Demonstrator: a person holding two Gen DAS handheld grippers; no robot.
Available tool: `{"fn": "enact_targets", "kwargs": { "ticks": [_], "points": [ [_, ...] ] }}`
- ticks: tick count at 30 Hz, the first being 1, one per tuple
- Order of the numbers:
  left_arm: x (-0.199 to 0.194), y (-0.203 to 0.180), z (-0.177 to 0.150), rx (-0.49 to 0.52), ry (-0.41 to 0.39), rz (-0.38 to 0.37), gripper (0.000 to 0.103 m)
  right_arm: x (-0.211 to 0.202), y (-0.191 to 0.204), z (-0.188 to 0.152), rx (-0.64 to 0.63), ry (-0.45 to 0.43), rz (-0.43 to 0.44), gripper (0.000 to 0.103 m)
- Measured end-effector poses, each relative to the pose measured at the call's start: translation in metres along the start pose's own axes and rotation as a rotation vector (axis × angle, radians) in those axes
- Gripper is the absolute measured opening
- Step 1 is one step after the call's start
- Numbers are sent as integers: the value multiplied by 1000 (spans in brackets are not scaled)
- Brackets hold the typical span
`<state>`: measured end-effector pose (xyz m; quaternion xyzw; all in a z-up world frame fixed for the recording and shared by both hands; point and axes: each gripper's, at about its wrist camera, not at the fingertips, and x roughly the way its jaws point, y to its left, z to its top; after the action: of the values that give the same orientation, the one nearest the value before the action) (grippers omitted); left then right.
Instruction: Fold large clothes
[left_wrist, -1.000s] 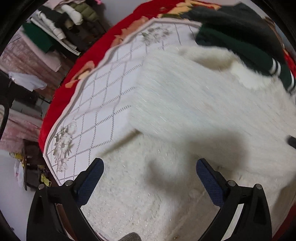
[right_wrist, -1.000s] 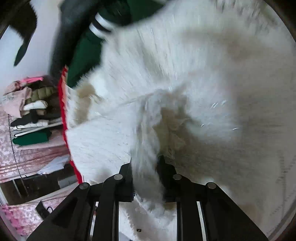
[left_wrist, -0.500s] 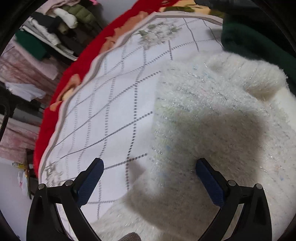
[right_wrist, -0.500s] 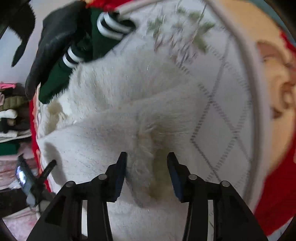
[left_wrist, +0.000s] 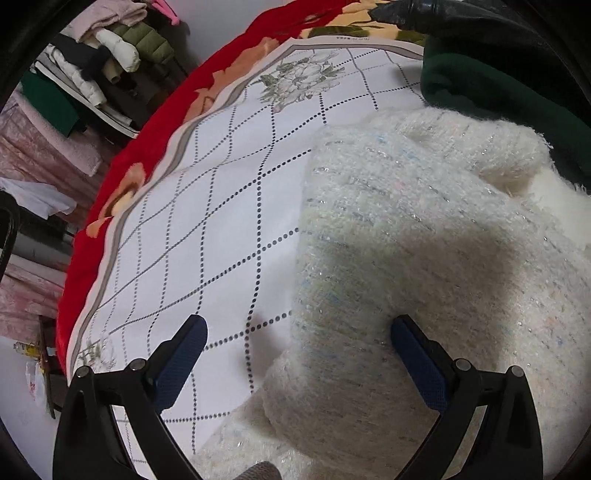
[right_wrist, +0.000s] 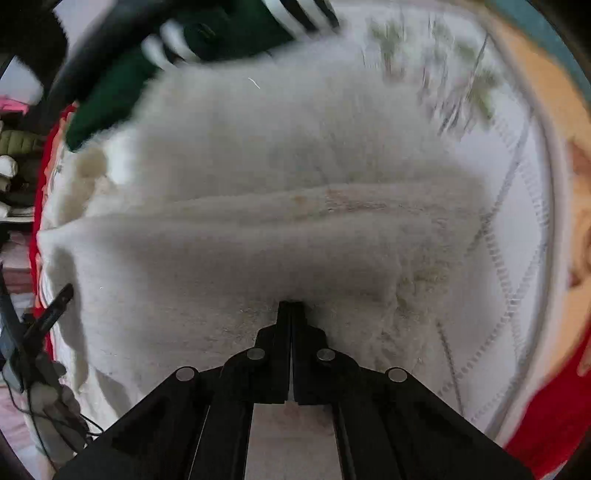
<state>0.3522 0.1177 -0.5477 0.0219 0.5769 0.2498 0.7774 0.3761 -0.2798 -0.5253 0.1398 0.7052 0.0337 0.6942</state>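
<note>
Left gripper (left_wrist: 297, 354) gapes over the fuzzy white sweater (left_wrist: 424, 258) fold; right gripper (right_wrist: 291, 308) is clenched empty above it; the springy fold may flop apart unpinned

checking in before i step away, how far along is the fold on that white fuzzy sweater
Partly done. One side of the white sweater already lies doubled over on the quilted sheet. In hand: nothing. The left gripper hangs open above its edge; the right gripper is shut, empty, over the fuzzy fabric. Remaining folds look still to do.
</note>
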Motion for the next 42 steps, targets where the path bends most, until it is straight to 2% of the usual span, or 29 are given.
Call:
{"fn": "enact_targets", "kwargs": {
  "ticks": [2, 5, 7, 8, 9, 12, 13, 14, 19, 23, 25, 26, 28, 31, 34, 37, 38, 39, 41, 42],
  "points": [
    [-12, -1, -3, -3, -4, 16, 103, -5, -8, 9, 76, 52, 48, 0],
    [-42, -3, -13, -13, -42, 29, 103, -42, -1, 4, -13, 32, 65, 20],
    [-72, -10, -27, -9, -76, 48, 103, -68, 0, -8, -87, -8, 39, 63],
    [-88, -15, -36, -4, -89, 56, 103, -81, -4, -17, -123, -26, 27, 73],
    [-106, -22, -50, 5, -100, 62, 103, -91, -8, -25, -143, -34, 20, 79],
    [-152, -48, -98, 32, -93, 84, 103, -117, -38, -55, -182, -32, 39, 82],
    [-166, -60, -117, 43, -76, 88, 103, -118, -48, -63, -185, -25, 39, 97],
    [-177, -70, -132, 54, -57, 91, 103, -121, -59, -70, -190, -24, 35, 103],
    [-227, -145, -225, 170, 37, 115, 103, -143, -128, -104, -232, -31, -64, 103],
    [-248, -222, -289, 312, 26, 149, 103, -156, -186, -126, -198, -29, -177, 103],
    [-250, -252, -311, 372, 12, 181, 103, -158, -209, -130, -172, -15, -200, 93],
    [-249, -269, -322, 402, 0, 203, 103, -158, -220, -132, -159, -13, -209, 93],
    [-243, -291, -335, 439, -4, 235, 103, -157, -239, -132, -128, 0, -211, 93],
    [-210, -312, -342, 450, 55, 304, 103, -154, -257, -130, -96, 22, -202, 93],
    [-181, -303, -327, 370, 107, 344, 103, -147, -259, -122, -105, 28, -185, 93],
    [-175, -286, -308, 292, 84, 359, 101, -138, -252, -112, -129, 30, -146, 93],
    [-175, -279, -302, 275, 75, 353, 91, -132, -247, -107, -141, 32, -115, 93],
    [-174, -269, -295, 254, 73, 338, 58, -126, -242, -102, -149, 37, -72, 93],
    [-176, -254, -289, 207, 78, 277, 20, -104, -225, -88, -160, 54, 82, 93],
    [-179, -246, -286, 188, 79, 241, 16, -93, -216, -81, -162, 66, 142, 93]
  ]
}}
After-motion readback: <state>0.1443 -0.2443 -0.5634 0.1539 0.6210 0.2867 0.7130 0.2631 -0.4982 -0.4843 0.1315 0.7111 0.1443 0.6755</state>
